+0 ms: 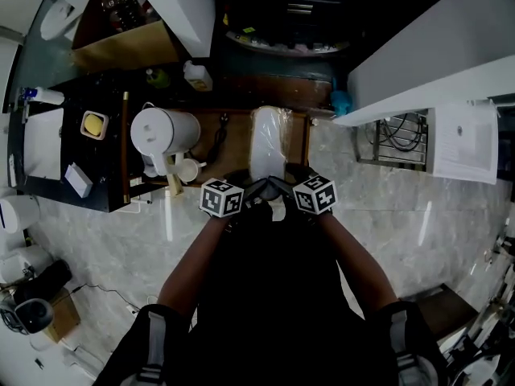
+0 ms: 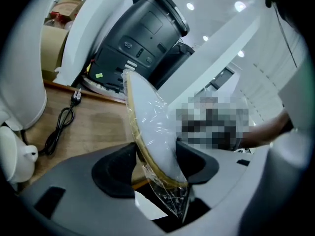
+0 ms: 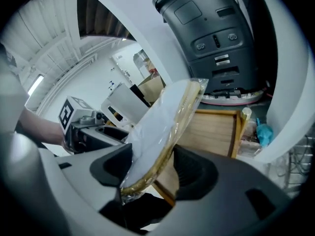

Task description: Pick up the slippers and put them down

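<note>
A pair of white slippers with tan soles, sealed in clear plastic, is held edge-up above the wooden table. My left gripper grips the pack's near left end; in the left gripper view the slippers stand between the pads and the left gripper is shut on them, loose plastic hanging below. My right gripper holds the near right end; in the right gripper view the slippers rise between the pads of the right gripper, which is shut on them. The other gripper's marker cube shows at the left.
A white jug and a small cup stand at the table's left end, and a black power cord lies on the wood. A dark grey machine stands behind the table. A white beam crosses at the right above a marble floor.
</note>
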Demonstrator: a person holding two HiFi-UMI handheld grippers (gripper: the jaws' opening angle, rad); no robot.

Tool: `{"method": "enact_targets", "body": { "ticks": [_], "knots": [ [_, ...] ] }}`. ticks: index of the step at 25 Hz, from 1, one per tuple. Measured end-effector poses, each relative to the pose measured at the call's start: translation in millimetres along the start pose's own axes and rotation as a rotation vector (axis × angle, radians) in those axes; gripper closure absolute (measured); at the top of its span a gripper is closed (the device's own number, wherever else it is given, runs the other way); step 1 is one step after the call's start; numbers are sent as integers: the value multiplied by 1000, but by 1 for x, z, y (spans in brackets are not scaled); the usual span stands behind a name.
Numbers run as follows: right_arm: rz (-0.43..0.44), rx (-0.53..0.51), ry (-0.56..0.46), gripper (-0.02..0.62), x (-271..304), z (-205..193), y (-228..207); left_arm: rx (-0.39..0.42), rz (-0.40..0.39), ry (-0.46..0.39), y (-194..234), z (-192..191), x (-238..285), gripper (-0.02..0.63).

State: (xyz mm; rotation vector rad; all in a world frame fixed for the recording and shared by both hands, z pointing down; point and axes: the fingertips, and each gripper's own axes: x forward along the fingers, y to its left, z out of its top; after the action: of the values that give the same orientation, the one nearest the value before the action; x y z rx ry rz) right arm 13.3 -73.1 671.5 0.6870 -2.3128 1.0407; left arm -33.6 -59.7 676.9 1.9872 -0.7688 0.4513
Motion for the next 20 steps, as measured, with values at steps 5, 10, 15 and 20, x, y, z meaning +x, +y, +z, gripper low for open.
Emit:
{"method": "enact_targets", "body": {
  "ticks": [5, 10, 15, 20],
  "knots": [
    [-15, 14, -86, 328, -30, 24, 21, 7, -29, -55, -27, 23, -23, 345],
    [-31, -12, -175, 330, -59, 43, 48, 44, -73, -133, -57, 42, -51, 345],
    [-58, -67, -245, 330, -77, 61, 77, 111, -90, -180, -74, 54, -80, 345],
    [-65, -82, -291, 331, -83, 68, 98, 134, -107, -213, -81, 58, -100, 345]
  ]
}}
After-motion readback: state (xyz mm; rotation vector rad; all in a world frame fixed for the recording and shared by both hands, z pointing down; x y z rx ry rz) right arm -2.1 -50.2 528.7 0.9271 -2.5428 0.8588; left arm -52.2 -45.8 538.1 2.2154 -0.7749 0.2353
